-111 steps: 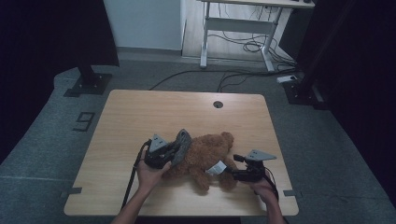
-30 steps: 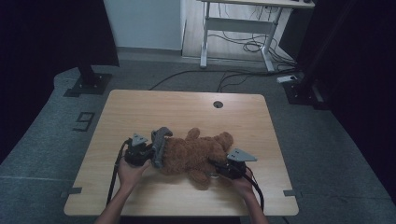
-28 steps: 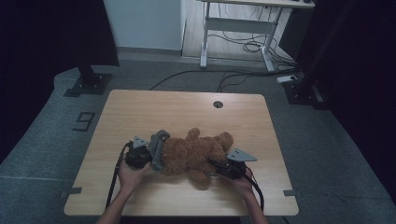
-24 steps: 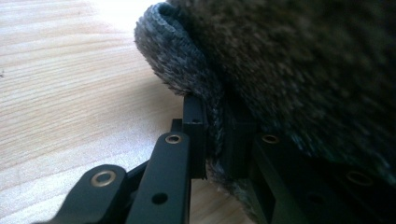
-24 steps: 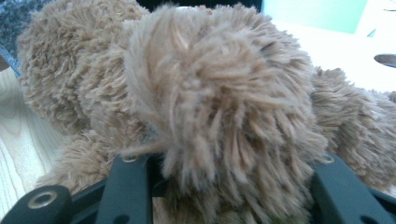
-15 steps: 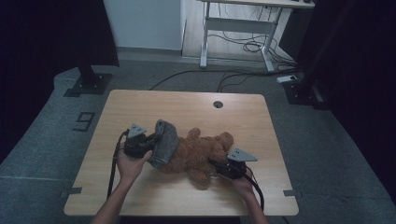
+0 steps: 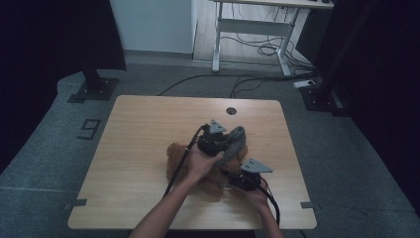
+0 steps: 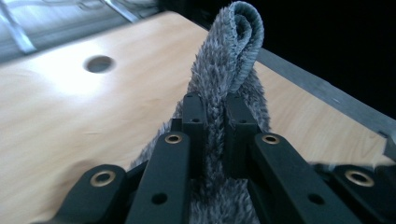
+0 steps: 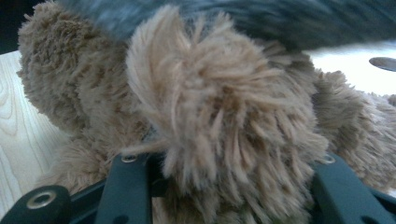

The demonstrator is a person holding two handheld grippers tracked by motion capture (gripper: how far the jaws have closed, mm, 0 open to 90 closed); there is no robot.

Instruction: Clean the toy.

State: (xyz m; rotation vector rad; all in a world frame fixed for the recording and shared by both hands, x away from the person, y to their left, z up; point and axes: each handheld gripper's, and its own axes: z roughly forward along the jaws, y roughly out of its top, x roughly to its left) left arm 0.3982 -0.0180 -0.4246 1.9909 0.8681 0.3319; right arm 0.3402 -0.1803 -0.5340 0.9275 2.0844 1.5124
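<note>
With my left gripper (image 8: 212, 107) clamped on the grey fuzzy cloth strip (image 8: 229, 70), I should draw it gently across the brown shaggy plush bear (image 7: 208, 171) lying on the light wooden tabletop (image 7: 143, 129), while my right gripper (image 9: 224, 172) pins its fur.

The teddy bear (image 7: 208, 171) lies on the table (image 7: 143, 134), toward its near edge and right of centre; the fuzzy cloth (image 7: 234, 144) drapes over the bear's far side; the left gripper (image 7: 218, 141) sits above the bear, clamping the cloth; the right gripper (image 7: 240, 179) sits at the bear's right, gripping it; the cable hole (image 7: 231, 111) lies behind the bear.
</note>
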